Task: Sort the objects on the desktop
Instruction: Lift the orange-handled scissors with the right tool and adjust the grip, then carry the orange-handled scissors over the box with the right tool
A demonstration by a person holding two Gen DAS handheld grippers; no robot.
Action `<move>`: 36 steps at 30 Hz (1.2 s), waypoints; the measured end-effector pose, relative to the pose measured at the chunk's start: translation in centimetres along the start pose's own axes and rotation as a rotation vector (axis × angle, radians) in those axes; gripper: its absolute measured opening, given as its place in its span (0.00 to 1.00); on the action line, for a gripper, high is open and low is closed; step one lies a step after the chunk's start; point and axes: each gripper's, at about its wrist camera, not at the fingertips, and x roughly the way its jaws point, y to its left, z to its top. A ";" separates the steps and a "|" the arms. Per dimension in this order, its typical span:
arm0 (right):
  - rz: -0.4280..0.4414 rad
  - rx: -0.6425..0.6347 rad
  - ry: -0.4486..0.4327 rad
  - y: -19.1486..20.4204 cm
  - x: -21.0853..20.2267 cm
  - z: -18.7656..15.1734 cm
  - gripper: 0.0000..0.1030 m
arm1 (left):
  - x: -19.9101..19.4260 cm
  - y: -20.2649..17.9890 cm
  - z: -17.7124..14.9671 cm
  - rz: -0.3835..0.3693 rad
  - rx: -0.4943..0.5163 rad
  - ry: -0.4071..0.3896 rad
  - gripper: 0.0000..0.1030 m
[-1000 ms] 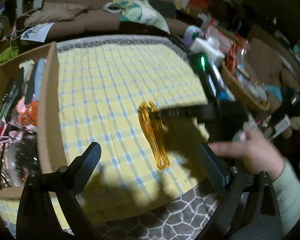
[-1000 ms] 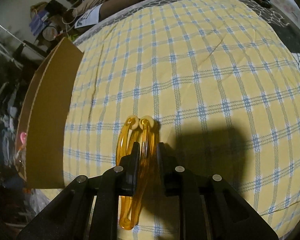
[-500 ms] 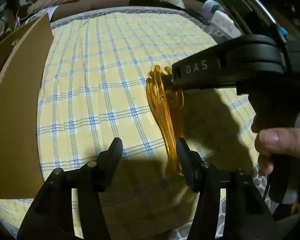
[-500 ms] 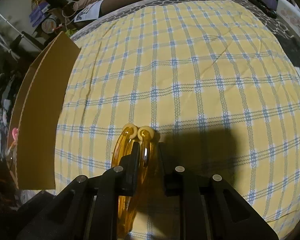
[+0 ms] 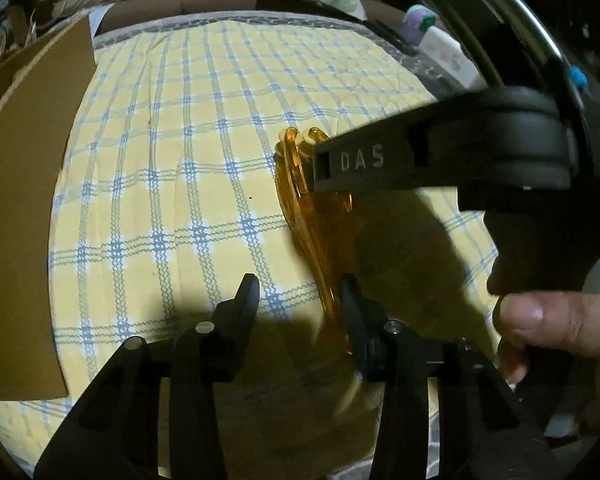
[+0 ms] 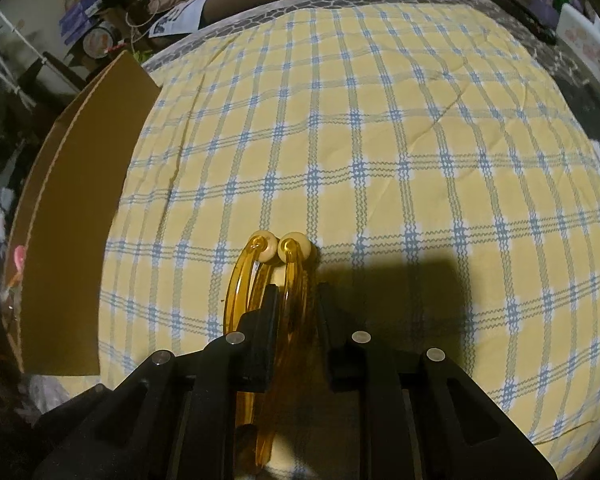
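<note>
Right tongs (image 6: pixel 294 312) pinch our amber plastic massager (image 5: pixel 320 216) at frame centre on the checked surface (image 5: pixel 180 140); left tongs (image 5: pixel 298 300) closing around its tail, one finger touching, may twist it loose.

My table (image 6: pixel 400 4) wears a yellow checked cloth (image 6: pixel 380 140); cardboard box (image 6: pixel 72 220) at nine o'clock, amber roller (image 6: pixel 288 280) at six.

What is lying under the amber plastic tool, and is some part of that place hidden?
Under the amber tool only the yellow checked cloth shows. The right gripper, shut on the tool, and the closing left gripper cover the cloth beneath its near end.
</note>
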 end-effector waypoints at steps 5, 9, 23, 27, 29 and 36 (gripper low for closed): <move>0.056 0.046 -0.042 -0.7 -0.1 0.0 0.18 | 0.4 0.7 0.6 -0.080 -0.031 0.006 0.15; 0.171 0.153 -0.059 -2.2 -0.6 0.0 0.18 | 0.1 0.5 0.8 -0.097 -0.023 -0.004 0.08; 0.327 0.190 -0.075 -0.6 -2.3 0.5 0.12 | -1.9 3.8 2.4 -0.121 -0.131 -0.072 0.06; 0.314 0.236 -0.059 -2.1 -1.5 0.4 0.14 | -1.6 5.2 3.6 -0.090 -0.155 -0.098 0.34; 0.334 0.288 -0.059 -3.1 -1.1 0.4 0.14 | -0.8 5.4 4.5 -0.093 -0.151 -0.099 0.34; 0.436 0.360 -0.039 -4.2 0.5 0.7 0.20 | 2.2 4.8 5.0 -0.162 -0.160 -0.069 0.31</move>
